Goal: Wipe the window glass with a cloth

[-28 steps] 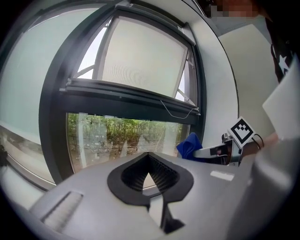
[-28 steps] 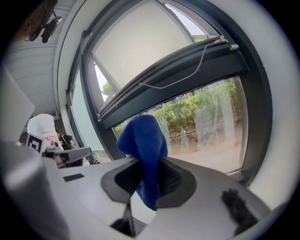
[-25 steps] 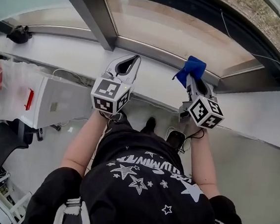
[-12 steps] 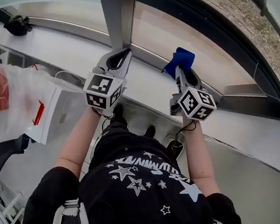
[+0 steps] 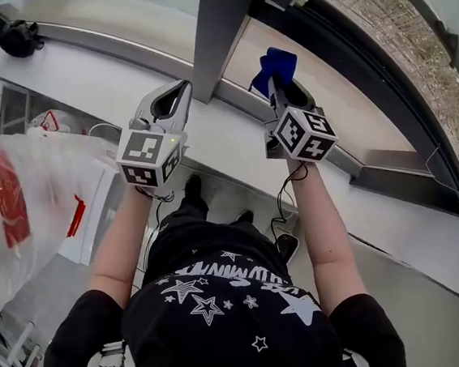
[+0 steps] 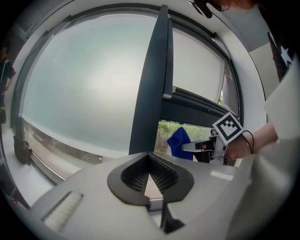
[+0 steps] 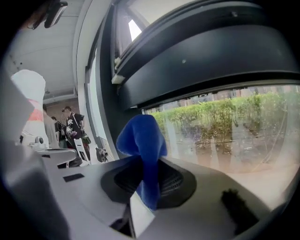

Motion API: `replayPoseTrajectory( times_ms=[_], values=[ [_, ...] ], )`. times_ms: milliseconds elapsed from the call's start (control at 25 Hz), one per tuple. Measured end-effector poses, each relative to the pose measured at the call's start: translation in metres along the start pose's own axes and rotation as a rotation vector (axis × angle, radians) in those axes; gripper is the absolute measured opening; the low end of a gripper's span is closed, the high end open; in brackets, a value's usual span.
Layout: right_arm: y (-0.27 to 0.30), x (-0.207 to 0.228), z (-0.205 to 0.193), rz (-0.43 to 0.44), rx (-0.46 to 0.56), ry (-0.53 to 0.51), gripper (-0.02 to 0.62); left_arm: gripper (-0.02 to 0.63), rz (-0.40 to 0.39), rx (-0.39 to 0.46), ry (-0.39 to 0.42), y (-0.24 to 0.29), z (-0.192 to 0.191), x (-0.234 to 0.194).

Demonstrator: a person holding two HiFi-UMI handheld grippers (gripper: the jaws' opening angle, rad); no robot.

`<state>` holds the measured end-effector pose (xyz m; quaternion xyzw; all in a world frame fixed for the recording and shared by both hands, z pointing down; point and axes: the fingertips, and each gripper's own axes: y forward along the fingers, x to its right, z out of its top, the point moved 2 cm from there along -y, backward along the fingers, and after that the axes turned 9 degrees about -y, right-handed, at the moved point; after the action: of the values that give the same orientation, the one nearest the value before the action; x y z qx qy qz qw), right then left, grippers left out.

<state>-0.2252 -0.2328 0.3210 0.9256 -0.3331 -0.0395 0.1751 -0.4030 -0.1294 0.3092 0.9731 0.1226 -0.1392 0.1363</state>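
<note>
Gripping the cloth: the right gripper has its jaws clamped on a blue cloth. In the right gripper view the fabric bunches up above the ribbed pads, and a tail hangs down between them.
Cloth position: upper middle of the head view, at the lower edge of the window glass and just right of the dark mullion. Whether the cloth touches the pane cannot be told.
Left side: the left gripper has its jaws closed tip to tip with nothing held, only a thin wedge of light showing between the pads. It sits left of centre in the head view, over the white sill, pointing toward the foot of the mullion.
Spacing: the two grippers are apart, and the mullion rises between them in the head view. The left gripper view shows the cloth right of centre, just past the mullion.
Glass: the right gripper view shows a green hedge and pale ground through the pane. The pane on the mullion's other side looks pale and milky in the left gripper view.
Surroundings: a clear plastic bag with red print fills the left edge of the head view. A small black object lies on the sill at upper left. The person's black star-printed shirt fills the bottom.
</note>
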Motion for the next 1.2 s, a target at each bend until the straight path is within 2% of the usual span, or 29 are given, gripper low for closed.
replayPoseTrajectory(
  times_ms=[240, 560, 840, 1080, 1200],
  values=[
    [0.052, -0.016, 0.009, 0.007, 0.018, -0.04, 0.074, 0.008, -0.021, 0.006, -0.001, 0.015, 0.006, -0.017],
    [0.063, 0.018, 0.003, -0.072, 0.047, 0.023, 0.074, 0.008, -0.072, -0.025, 0.045, 0.037, 0.011, 0.0],
    [0.022, 0.069, -0.019, -0.112, 0.043, 0.078, 0.074, 0.008, -0.107, -0.052, 0.083, 0.059, 0.003, 0.046],
    [-0.038, 0.124, -0.041, -0.15, 0.029, 0.119, 0.074, 0.008, -0.142, -0.078, 0.098, 0.079, -0.008, 0.105],
    [-0.074, 0.16, -0.053, -0.195, 0.024, 0.143, 0.074, 0.008, -0.176, -0.098, 0.112, 0.092, -0.016, 0.142]
  ],
)
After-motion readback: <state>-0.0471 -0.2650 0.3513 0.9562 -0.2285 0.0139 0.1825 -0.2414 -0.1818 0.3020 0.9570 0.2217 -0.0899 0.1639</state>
